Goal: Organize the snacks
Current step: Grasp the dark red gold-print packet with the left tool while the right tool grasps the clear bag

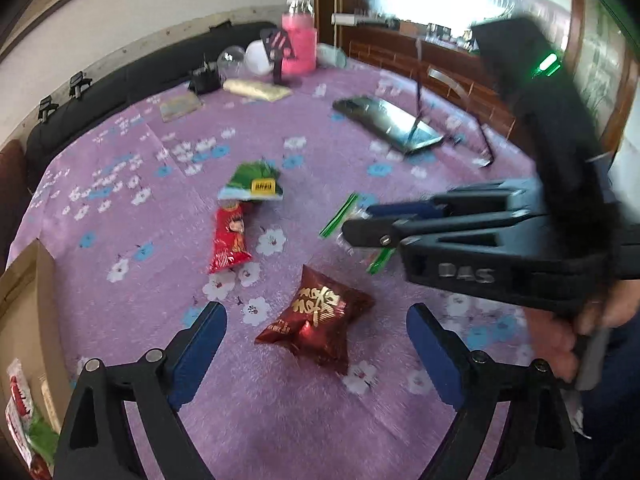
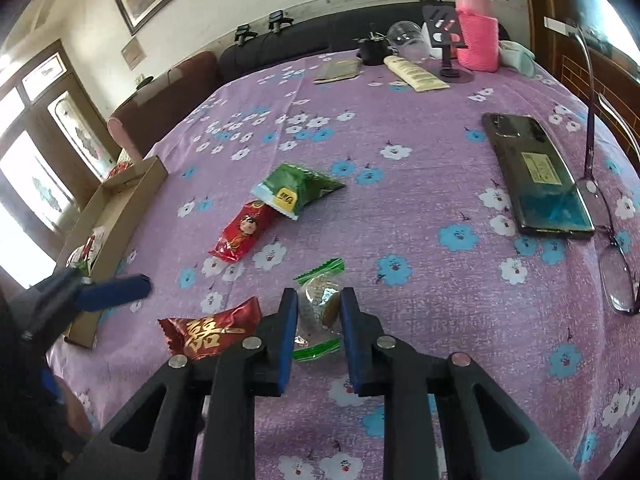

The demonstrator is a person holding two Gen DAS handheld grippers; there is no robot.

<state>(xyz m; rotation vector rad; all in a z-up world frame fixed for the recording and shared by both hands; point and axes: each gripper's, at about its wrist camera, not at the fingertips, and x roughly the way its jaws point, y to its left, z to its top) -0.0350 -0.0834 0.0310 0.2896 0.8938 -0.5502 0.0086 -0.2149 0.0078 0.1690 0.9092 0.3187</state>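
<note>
1. Covering the table (image 2: 420, 184), a purple flowered cloth carries all the loose snacks; a cardboard box (image 2: 120, 200) sits at 9 o'clock in the right wrist view, with some packets already inside.
2. Right gripper (image 2: 319, 312): jaws drawn in on the clear pastry packet (image 2: 320, 304), blue pads at both its sides; looks clamped, though pad contact is hard to confirm.
3. Left gripper (image 1: 316, 344): jaws wide apart, nothing between the pads, poised over the dark red gold-lettered packet (image 1: 320, 316), which lies flat at centre of the left wrist view.
4. Long red packet (image 2: 244, 232) and green packet (image 2: 296, 188) lie touching, near 11 o'clock of the pastry, long axes toward 1–2 o'clock.
5. Pastry packet long axis runs 12-to-6, green crimped ends at far and near edges; jaws cross the short axis, which is good.
6. Judgement: squeeze lightly so the pastry isn't crushed, lift straight, then carry toward the box; left should lower evenly around the dark red packet's middle.
</note>
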